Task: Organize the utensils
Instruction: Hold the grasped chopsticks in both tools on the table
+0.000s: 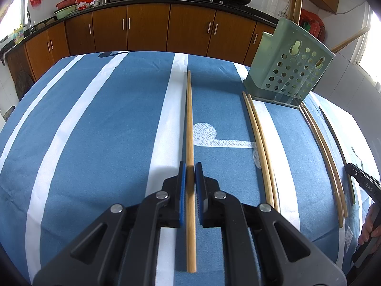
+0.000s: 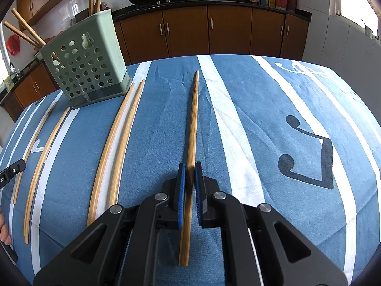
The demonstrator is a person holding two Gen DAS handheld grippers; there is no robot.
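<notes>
My left gripper is shut on a wooden chopstick that points forward over the blue striped cloth. My right gripper is shut on another wooden chopstick, also pointing forward. A green perforated utensil holder stands at the far right in the left wrist view and at the far left in the right wrist view; several chopsticks stick out of its top. More chopstick pairs lie on the cloth beside the holder.
The table is covered by a blue and white striped cloth. Another chopstick pair lies further left in the right wrist view. Brown kitchen cabinets and a counter with woks run behind the table.
</notes>
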